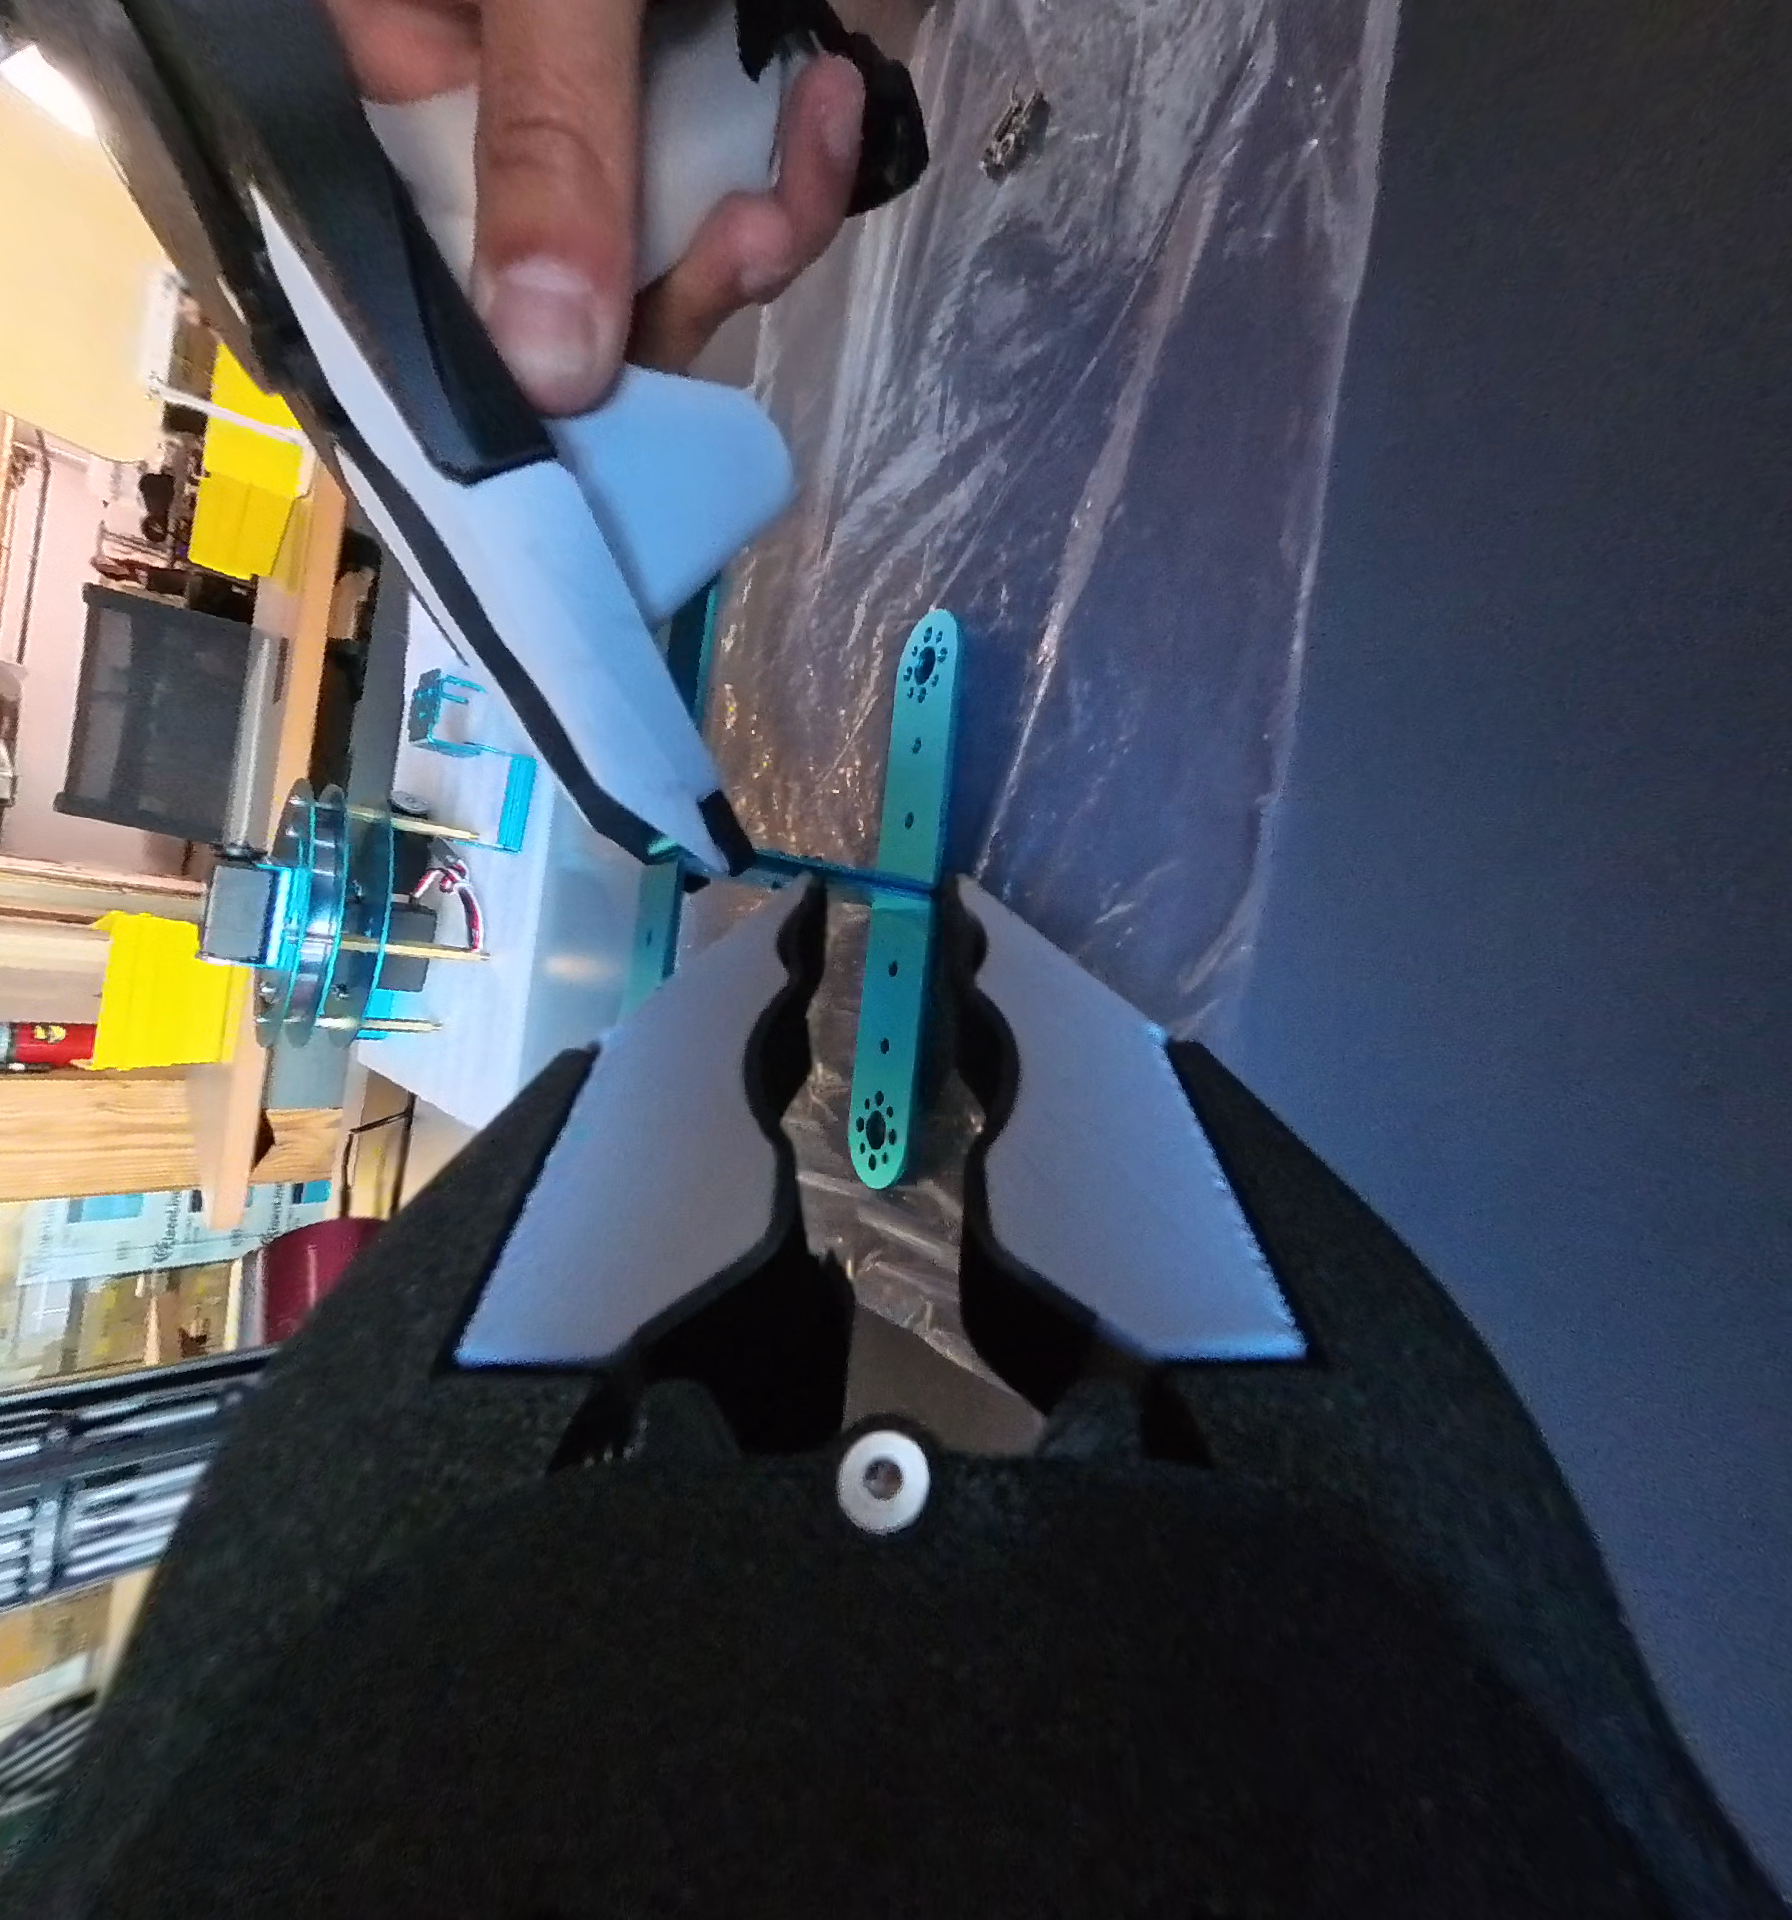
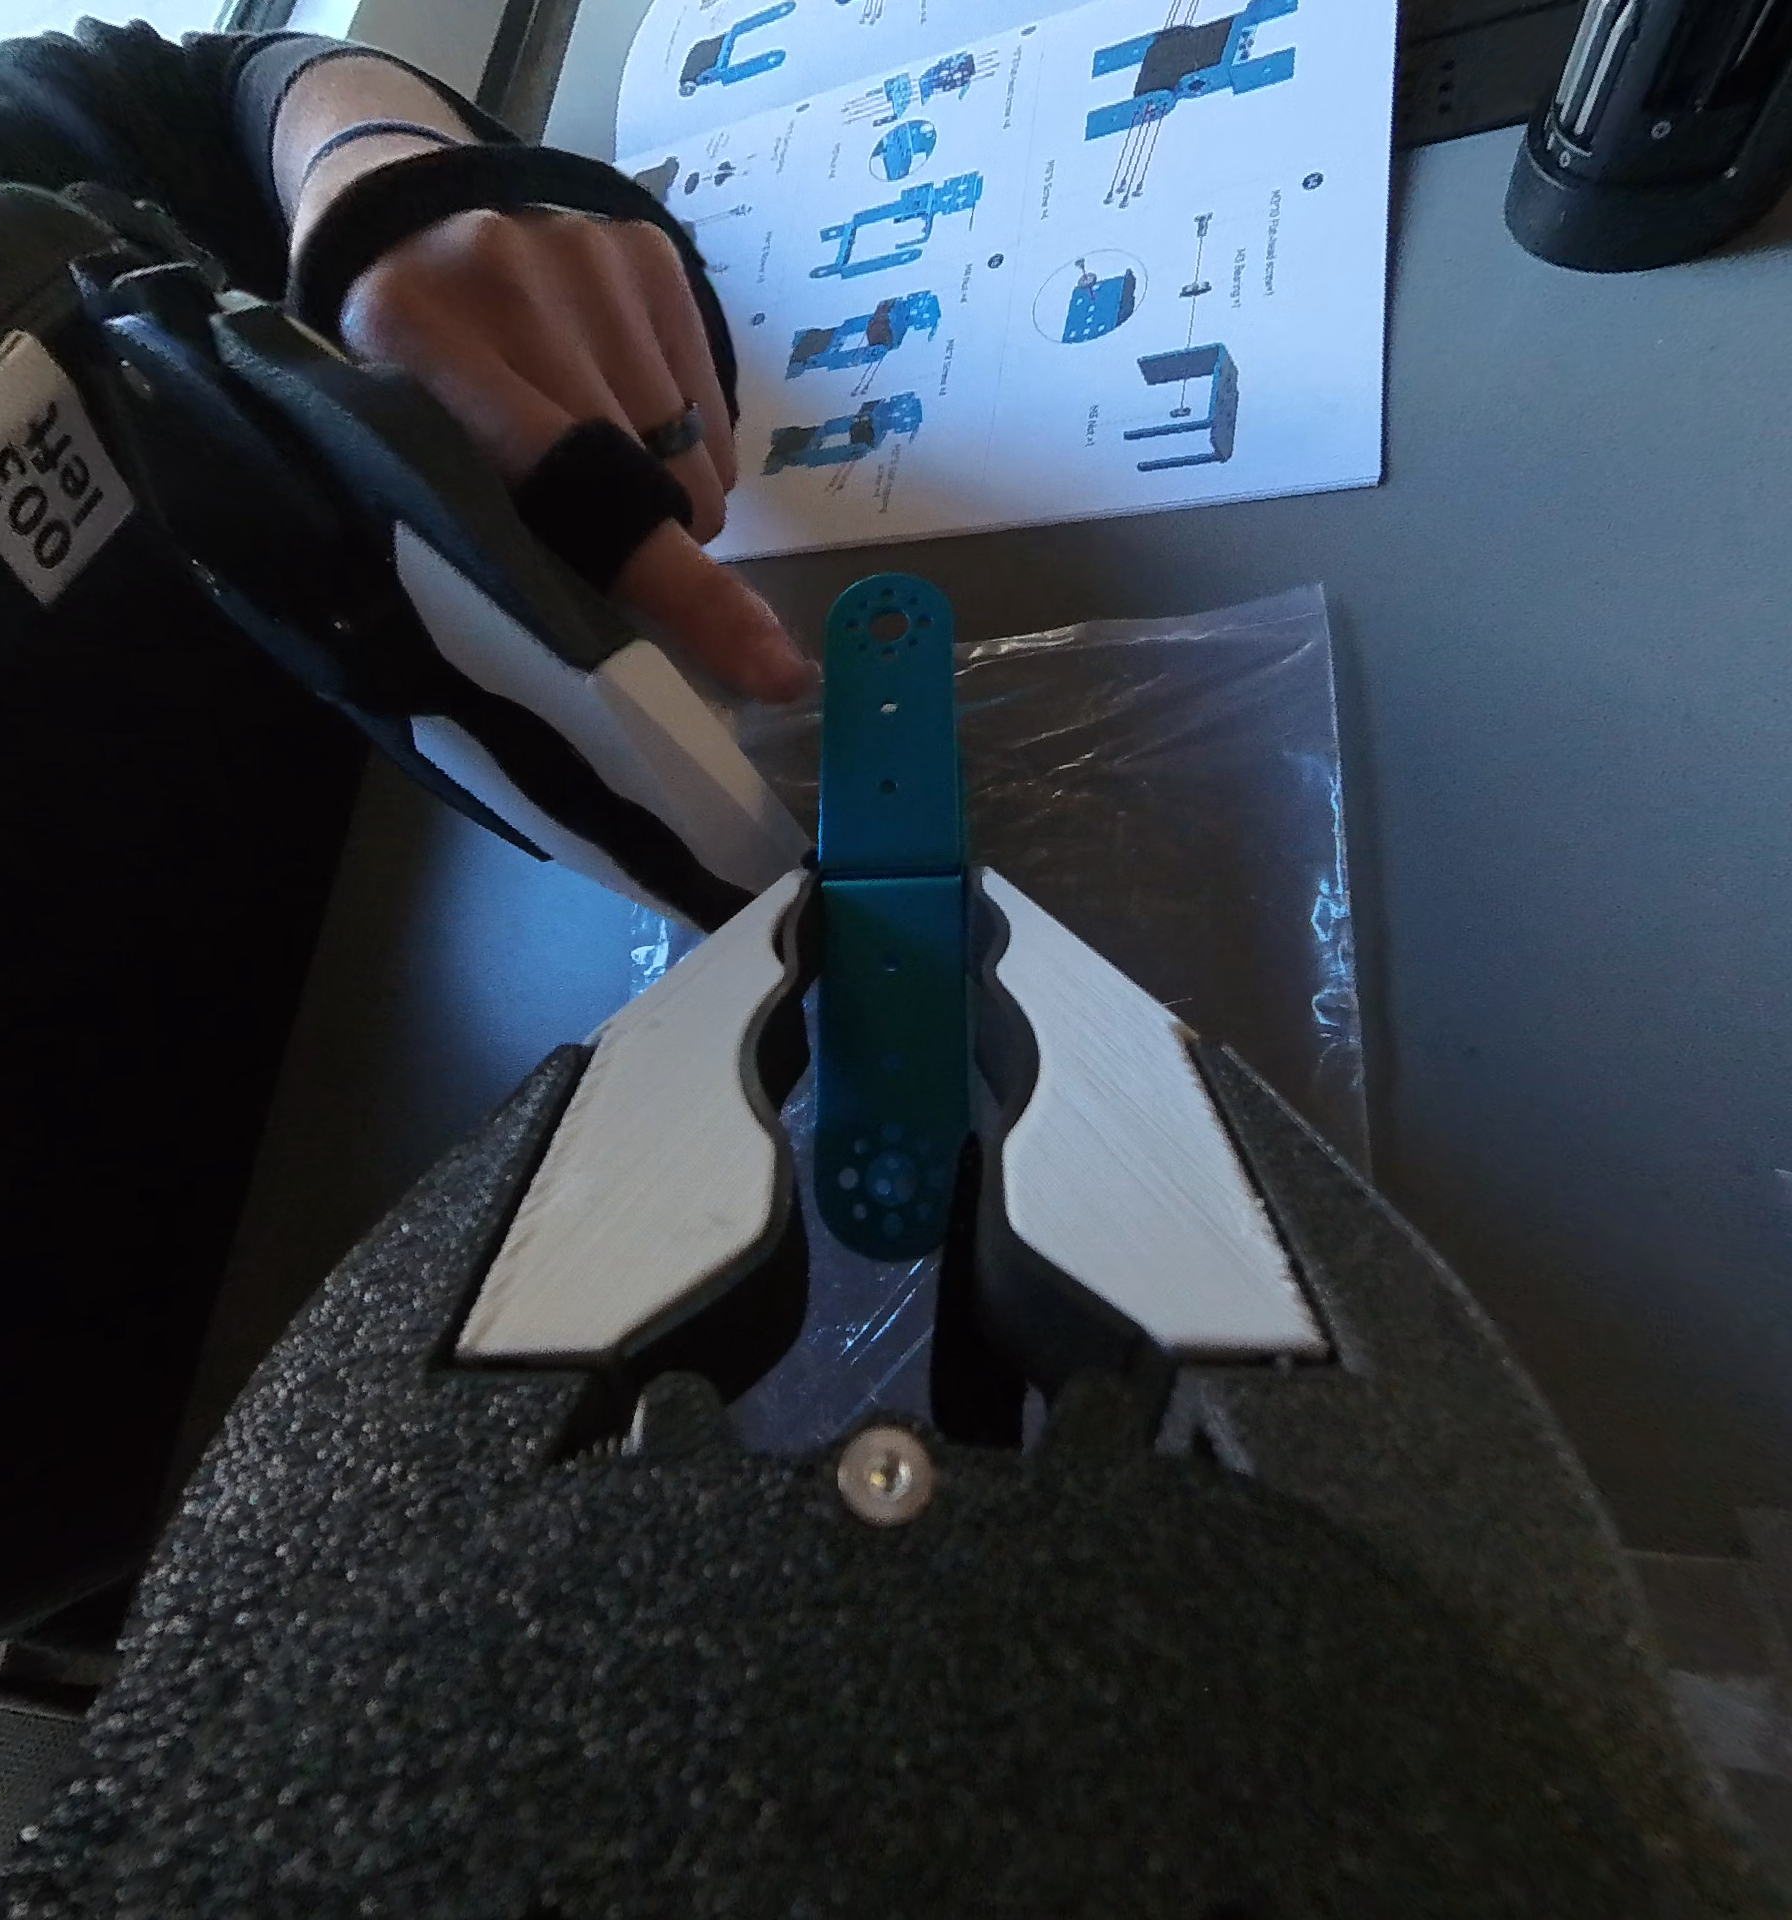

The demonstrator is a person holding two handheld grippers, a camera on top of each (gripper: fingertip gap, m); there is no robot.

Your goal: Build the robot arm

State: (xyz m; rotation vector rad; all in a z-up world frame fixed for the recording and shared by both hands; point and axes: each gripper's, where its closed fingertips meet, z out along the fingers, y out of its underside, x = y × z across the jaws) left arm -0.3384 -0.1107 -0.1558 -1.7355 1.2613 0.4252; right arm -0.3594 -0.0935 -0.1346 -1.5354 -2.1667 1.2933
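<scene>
A teal metal bracket [image 2: 890, 748] with long perforated arms and rounded ends is held just above a clear plastic bag [image 2: 1131, 810] on the grey table [image 2: 1546, 727]. My right gripper [image 2: 894, 878] is shut across the bracket's middle. My left gripper [image 2: 783, 883] comes in from the left, and its tips meet the bracket's left edge. In the left wrist view my left gripper [image 1: 884, 883] has its fingers closed around the bracket [image 1: 918, 769]. There the right gripper [image 1: 710, 847] reaches down from the upper left and pinches the bracket's other side.
A printed instruction sheet [image 2: 975, 260] lies beyond the bag, and a black cylindrical object [image 2: 1681, 125] stands at the far right. A partly built assembly of round plates with a servo [image 1: 320, 914] and another teal bracket [image 1: 456, 748] stand on a white sheet [image 1: 518, 935]. About 20 centimetres separates my right fingertips from the black cylindrical object [image 2: 1681, 125].
</scene>
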